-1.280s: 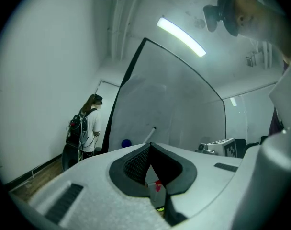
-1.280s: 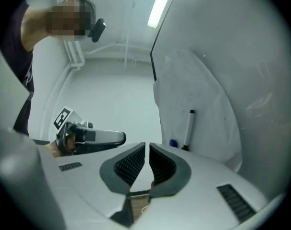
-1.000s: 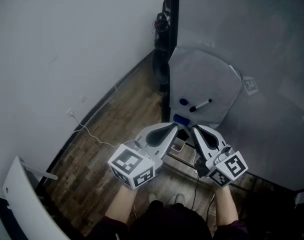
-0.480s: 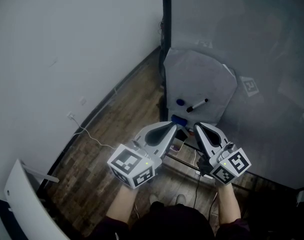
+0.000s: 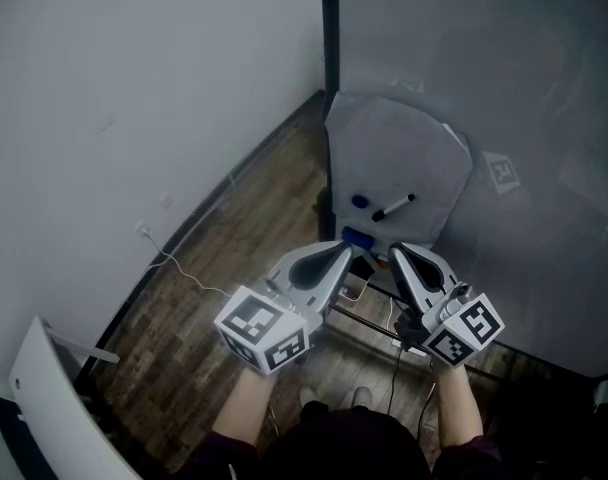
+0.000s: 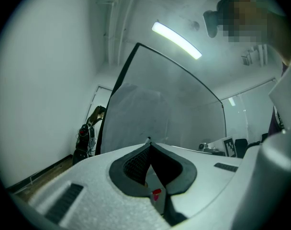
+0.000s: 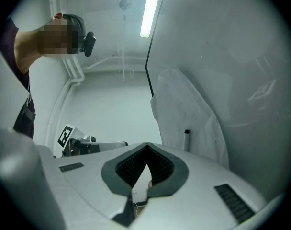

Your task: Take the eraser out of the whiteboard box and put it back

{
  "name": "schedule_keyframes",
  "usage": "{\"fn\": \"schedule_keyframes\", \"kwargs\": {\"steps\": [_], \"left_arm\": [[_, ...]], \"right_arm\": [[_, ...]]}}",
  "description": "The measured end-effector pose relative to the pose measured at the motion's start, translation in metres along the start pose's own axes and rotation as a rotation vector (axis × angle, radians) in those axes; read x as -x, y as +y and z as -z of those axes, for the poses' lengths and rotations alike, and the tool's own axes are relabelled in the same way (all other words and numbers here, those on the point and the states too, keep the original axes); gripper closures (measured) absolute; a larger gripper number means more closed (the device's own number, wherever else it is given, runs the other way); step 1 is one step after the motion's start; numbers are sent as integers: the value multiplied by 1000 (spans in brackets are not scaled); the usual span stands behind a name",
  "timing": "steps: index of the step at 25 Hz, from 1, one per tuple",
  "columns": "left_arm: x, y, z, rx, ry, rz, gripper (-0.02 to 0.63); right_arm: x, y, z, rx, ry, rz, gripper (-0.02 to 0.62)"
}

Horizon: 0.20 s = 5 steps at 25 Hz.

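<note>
both tools empty. left tool (image 5: 344, 253): jaws fully closed, nothing between them. right tool (image 5: 392, 254): same. small blue block, probably the eraser (image 5: 359, 238), sits at the foot of the whiteboard (image 5: 404, 148), just ahead of the two tips and between them, touched by neither. black marker (image 5: 395, 208) lies further ahead. no grab under way; can't tell whether it's unpicked or already returned.
</note>
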State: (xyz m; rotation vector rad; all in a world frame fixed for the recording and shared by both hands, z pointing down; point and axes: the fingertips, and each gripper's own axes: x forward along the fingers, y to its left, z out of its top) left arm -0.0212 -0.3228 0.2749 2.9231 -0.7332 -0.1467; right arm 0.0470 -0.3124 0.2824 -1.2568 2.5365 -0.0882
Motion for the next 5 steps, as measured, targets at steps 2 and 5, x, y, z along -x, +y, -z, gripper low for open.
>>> {"fn": "schedule_keyframes", "kwargs": {"steps": [2, 5], "left_arm": [[0, 0, 1, 2, 4, -1, 601], [-1, 1, 4, 2, 11, 1, 601]], "right_arm": [[1, 0, 0, -5, -2, 0, 592], [2, 0, 0, -7, -4, -1, 592]]}}
